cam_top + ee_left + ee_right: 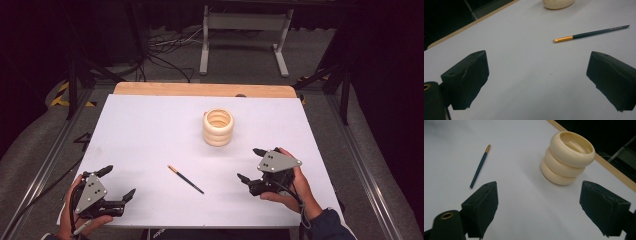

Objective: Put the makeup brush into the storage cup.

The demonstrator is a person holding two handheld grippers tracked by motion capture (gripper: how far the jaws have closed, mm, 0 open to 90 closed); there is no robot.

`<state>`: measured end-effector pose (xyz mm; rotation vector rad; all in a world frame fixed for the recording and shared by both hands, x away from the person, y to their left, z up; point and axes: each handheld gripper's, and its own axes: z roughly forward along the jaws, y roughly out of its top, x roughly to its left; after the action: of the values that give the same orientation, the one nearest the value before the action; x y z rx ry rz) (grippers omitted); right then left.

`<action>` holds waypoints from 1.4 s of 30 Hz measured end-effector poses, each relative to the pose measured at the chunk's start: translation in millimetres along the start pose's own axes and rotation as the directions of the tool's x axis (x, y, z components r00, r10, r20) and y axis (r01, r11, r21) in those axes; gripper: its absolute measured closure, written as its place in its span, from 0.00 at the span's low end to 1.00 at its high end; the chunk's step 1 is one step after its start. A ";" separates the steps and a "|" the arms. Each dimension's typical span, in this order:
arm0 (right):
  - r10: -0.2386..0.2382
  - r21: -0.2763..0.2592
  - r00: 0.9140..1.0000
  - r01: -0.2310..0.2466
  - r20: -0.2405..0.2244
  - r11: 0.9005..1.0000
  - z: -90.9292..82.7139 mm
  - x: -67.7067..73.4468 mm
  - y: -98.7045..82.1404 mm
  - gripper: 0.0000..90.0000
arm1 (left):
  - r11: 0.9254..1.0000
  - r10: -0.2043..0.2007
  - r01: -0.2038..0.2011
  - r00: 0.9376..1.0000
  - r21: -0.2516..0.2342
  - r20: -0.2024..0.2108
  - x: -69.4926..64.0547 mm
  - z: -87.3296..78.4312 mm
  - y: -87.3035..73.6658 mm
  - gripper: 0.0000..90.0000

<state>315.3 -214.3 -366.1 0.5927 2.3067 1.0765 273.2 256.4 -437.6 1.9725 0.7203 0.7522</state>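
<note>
The pencil-like stick [185, 179] lies flat on the white surface [150, 130], between the two grippers and touched by neither. From the left gripper [116, 183] it sits ahead of the fingers and off toward the right-hand one; from the right gripper [251, 164] it sits ahead and beyond the left-hand finger, with the cream ringed holder [218, 127] ahead toward the other finger.

The step in hand looks like the approach to a pickup, probably to drop the stick into the holder. To do it well, I would bring one pair of fingers over the dark shaft near its middle, turn the wrist so the fingers straddle the stick crosswise rather than along it, and come low enough that the pads close on the shaft instead of skating over it (a thin round thing on a smooth sheet will roll if nudged from one side). Close slowly and evenly.

Both grippers are wide open and hold nothing: in the left gripper view the fingers [466, 80] stand far apart over bare sheet, and in the right gripper view the fingers [482, 206] do the same.

The stick is slim and straight, with a dark shaft, a gold-coloured ferrule [564, 38] and a small pale tip at one end; faint lettering sits near the other end, too small to read. The holder is three stacked rounded rings, upright and open at the top.
</note>
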 end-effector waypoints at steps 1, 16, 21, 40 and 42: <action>-0.003 0.004 1.000 0.003 -0.002 1.000 1.2 0.1 1.3 0.19 | 1.000 0.003 -0.003 1.000 0.001 0.000 -0.3 0.1 0.1 0.06; -0.007 0.114 0.998 0.014 -0.058 0.993 39.4 1.7 18.4 0.20 | 1.000 0.009 -0.009 1.000 0.011 0.005 -0.2 2.3 -0.5 0.05; -0.023 0.136 0.998 0.030 -0.053 0.990 52.3 5.0 22.3 0.22 | 1.000 0.010 -0.010 1.000 0.017 0.013 -1.4 3.6 -0.4 0.05; -0.051 0.213 0.993 0.073 -0.111 0.974 86.6 16.8 41.9 0.26 | 1.000 0.013 -0.013 1.000 0.021 0.024 -2.5 4.9 -0.6 0.05; -0.057 0.221 0.992 0.082 -0.115 0.972 90.8 18.0 44.8 0.26 | 1.000 0.013 -0.013 1.000 0.023 0.025 -2.5 5.1 -0.7 0.05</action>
<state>365.1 -126.3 -385.2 0.5456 2.5459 0.8388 275.2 252.2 -441.0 2.0057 0.7054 0.7292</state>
